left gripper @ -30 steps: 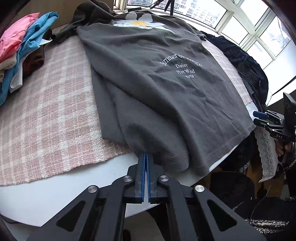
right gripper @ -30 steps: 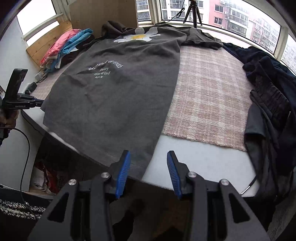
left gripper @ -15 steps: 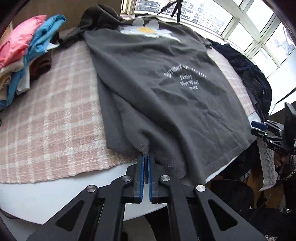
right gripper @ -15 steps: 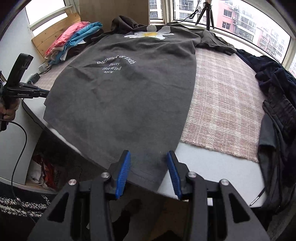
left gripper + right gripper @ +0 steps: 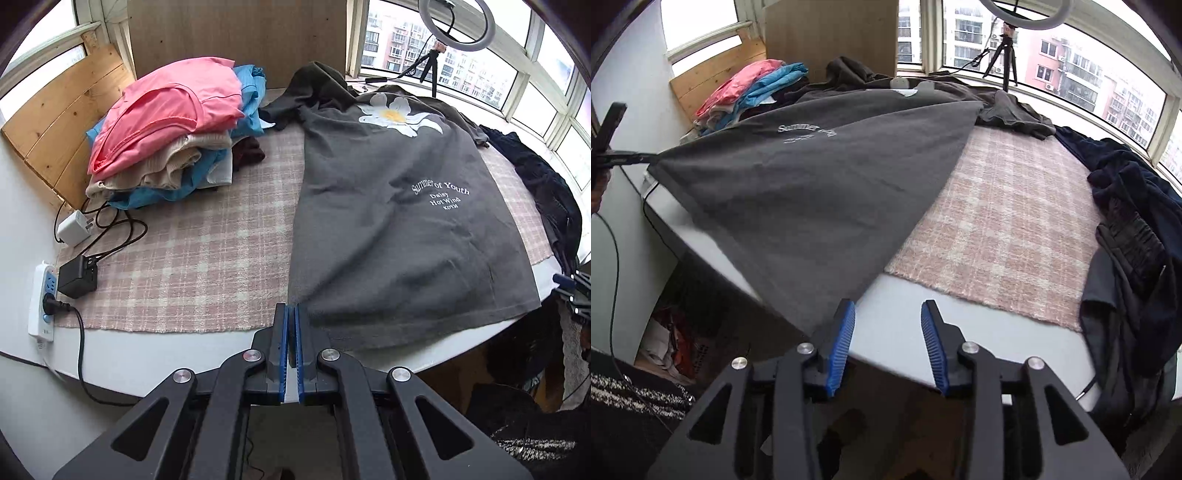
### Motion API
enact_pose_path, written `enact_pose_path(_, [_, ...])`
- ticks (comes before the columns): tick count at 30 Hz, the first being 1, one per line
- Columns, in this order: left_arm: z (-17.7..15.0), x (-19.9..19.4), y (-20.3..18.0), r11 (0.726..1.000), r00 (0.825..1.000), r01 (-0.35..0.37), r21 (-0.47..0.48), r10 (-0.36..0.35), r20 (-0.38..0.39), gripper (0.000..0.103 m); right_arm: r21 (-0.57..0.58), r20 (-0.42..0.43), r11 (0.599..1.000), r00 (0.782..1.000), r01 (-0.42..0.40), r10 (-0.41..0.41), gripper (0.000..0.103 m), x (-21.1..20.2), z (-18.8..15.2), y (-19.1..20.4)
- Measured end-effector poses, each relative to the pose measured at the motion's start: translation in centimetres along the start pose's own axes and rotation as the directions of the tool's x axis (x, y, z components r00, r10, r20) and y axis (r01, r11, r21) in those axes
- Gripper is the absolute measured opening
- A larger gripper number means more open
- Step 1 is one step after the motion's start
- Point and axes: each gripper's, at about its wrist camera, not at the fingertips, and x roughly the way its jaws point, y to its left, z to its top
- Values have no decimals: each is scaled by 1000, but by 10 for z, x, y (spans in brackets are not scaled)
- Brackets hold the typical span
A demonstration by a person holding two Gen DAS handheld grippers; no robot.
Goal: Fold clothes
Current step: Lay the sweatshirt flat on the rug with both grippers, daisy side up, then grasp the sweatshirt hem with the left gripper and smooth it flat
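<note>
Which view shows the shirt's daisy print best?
Left wrist: the daisy lies flat and whole on the shirt. Right wrist sees only a sliver of white petals past the raised cloth.

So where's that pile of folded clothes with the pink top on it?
In the left wrist view the folded pile sits at the far left of the plaid mat, against the wooden boards, left of the grey T-shirt.

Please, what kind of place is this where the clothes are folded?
Probably a room in a city flat, set up for recording. A table stands in a bay of windows that face apartment blocks. A pile of clothes lies on it, and a ring light stands on the sill.
</note>
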Motion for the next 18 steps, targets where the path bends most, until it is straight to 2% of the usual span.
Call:
enact_pose_path(4, [6,-9,12,999,1000,-11,-38,11,16,3,-14,8,1000,1000,-24,24,41,9,6,11])
enact_pose_path(6, [12,-17,21,996,999,16,-82,-13,40,3,-21,12,999,999,-36,36,41,14,9,16])
enact_pose_path(10, [23,-33,20,998,997,9,-63,-4,78,3,-36,20,998,998,-59,60,40,23,14,27])
enact_pose_path(11, [27,-35,20,999,997,1,-52,3,83,3,-40,22,997,998,-65,66,29,25,16,30])
enact_pose_path(12, [29,-36,21,999,996,-4,-53,8,91,3,-43,24,997,997,-71,72,4,27,17,32])
enact_pose_path(14, [34,-38,27,998,994,0,-64,7,106,3,-51,28,995,996,-82,84,3,32,20,38])
enact_pose_path(16, [37,-29,38,996,995,-29,-90,37,89,3,-28,35,997,997,-71,72,5,29,30,33])
enact_pose_path(18, [38,-16,43,994,997,-51,-95,57,60,3,-1,42,998,997,-57,57,17,27,42,27])
